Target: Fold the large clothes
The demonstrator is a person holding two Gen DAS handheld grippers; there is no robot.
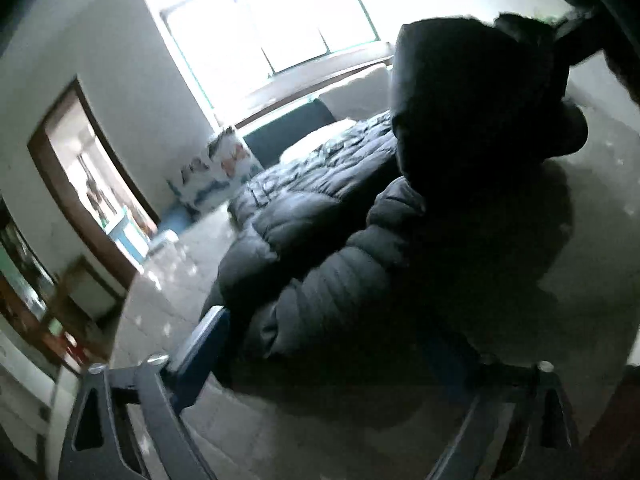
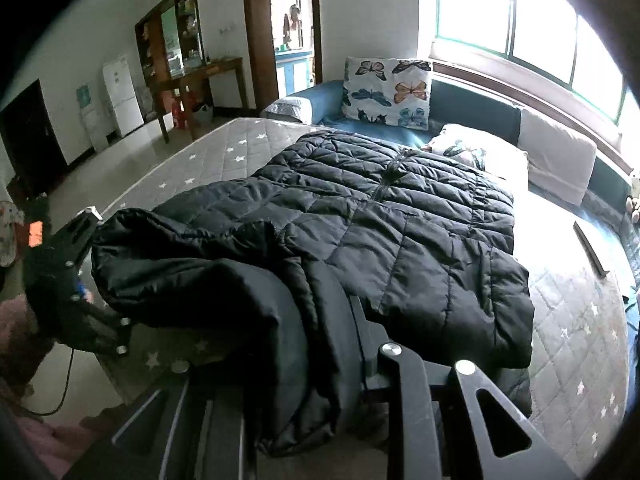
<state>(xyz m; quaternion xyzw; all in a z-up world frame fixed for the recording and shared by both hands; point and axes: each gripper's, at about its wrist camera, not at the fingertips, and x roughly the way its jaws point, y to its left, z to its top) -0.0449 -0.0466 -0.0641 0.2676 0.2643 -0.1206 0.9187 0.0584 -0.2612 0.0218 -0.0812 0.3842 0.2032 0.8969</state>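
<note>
A large black quilted puffer jacket [image 2: 392, 216] lies spread on a grey star-patterned mattress [image 2: 224, 152]. My right gripper [image 2: 304, 340] is shut on the jacket's near edge, a bunched fold that may be the hood or collar, and lifts it. In the left wrist view my left gripper [image 1: 320, 344] holds a padded sleeve [image 1: 340, 280] of the jacket between its fingers; the right finger is in deep shadow. The left gripper [image 2: 80, 256] also shows in the right wrist view at the jacket's left edge. A dark raised part of the jacket [image 1: 472, 120] blocks the upper right of the left wrist view.
A butterfly-print pillow [image 2: 388, 92] leans on a blue sofa [image 2: 316, 100] under the window. A white cushion [image 2: 556, 156] lies at the right. A dark flat object [image 2: 592, 248] rests on the mattress at the right. A wooden table [image 2: 196, 80], a white cabinet [image 2: 122, 96] and a doorway [image 2: 292, 28] stand at the back.
</note>
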